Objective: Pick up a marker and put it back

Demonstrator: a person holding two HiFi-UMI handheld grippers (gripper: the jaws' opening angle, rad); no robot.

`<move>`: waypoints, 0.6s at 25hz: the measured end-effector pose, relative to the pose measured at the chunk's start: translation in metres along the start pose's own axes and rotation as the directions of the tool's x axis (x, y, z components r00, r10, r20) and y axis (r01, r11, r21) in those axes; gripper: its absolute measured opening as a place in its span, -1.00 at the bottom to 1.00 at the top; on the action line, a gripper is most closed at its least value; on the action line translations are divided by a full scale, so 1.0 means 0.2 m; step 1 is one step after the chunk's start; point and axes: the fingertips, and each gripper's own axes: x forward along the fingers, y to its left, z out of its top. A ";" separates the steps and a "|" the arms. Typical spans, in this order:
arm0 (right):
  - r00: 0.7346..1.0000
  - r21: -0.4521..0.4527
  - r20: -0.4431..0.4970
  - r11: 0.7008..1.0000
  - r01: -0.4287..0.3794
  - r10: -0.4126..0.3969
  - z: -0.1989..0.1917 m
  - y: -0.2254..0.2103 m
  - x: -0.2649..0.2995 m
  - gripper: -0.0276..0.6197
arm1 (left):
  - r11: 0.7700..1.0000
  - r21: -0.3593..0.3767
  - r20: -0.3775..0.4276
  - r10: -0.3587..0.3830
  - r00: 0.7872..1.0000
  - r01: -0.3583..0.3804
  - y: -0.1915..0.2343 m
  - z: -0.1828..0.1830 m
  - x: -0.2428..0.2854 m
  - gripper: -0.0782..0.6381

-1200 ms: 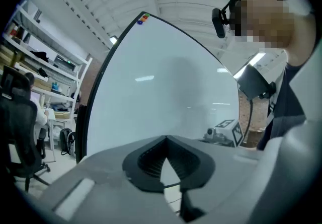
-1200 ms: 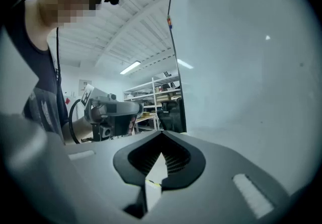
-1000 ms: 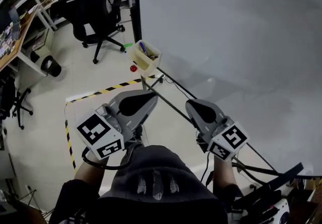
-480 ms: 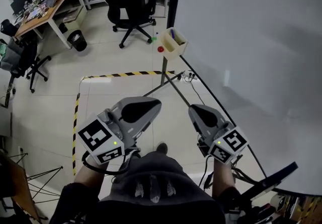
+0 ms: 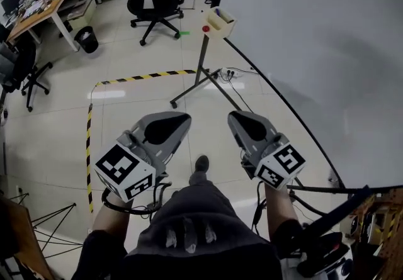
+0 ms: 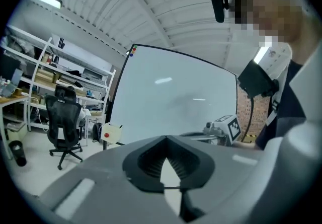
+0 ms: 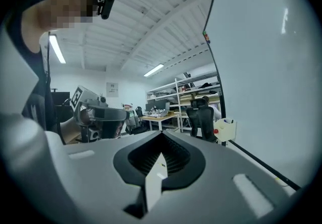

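Head view: my left tool [image 5: 173,123] and right tool [image 5: 247,123], two in all, sit low centre, both closed and empty. One cream box [image 5: 221,23] at top centre holds the markers [image 5: 216,12], beside one whiteboard [image 5: 315,52].

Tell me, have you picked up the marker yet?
Not yet, nothing looks done. In hand: nothing. The left gripper and right gripper are both shut and empty, held low in front of the person. A blue marker pokes out of the small cream box at the white whiteboard's far corner. Left to do: go over, grab it, put it back.
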 end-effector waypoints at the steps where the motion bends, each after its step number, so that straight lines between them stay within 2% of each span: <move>1: 1.000 -0.013 -0.014 1.000 0.011 -0.011 -0.02 0.08 -0.01 -0.91 | 1.000 0.005 -0.006 0.014 1.000 -0.014 -0.02 -0.03 -0.07 -0.76; 6: 0.998 -0.036 -0.047 0.998 0.047 -0.048 -0.06 0.38 -0.10 -0.91 | 0.999 -0.040 -0.020 0.012 1.000 -0.013 -0.13 -0.15 -0.30 -0.76; 10: 0.995 -0.048 -0.034 0.995 0.092 -0.094 -0.07 0.42 -0.25 -0.91 | 0.999 -0.036 -0.025 -0.006 1.000 0.005 -0.27 -0.20 -0.30 -0.76; 15: 0.986 -0.058 -0.009 0.985 0.163 -0.164 -0.08 0.44 -0.46 -0.91 | 0.998 -0.012 -0.039 -0.070 0.997 0.069 -0.46 -0.23 -0.27 -0.76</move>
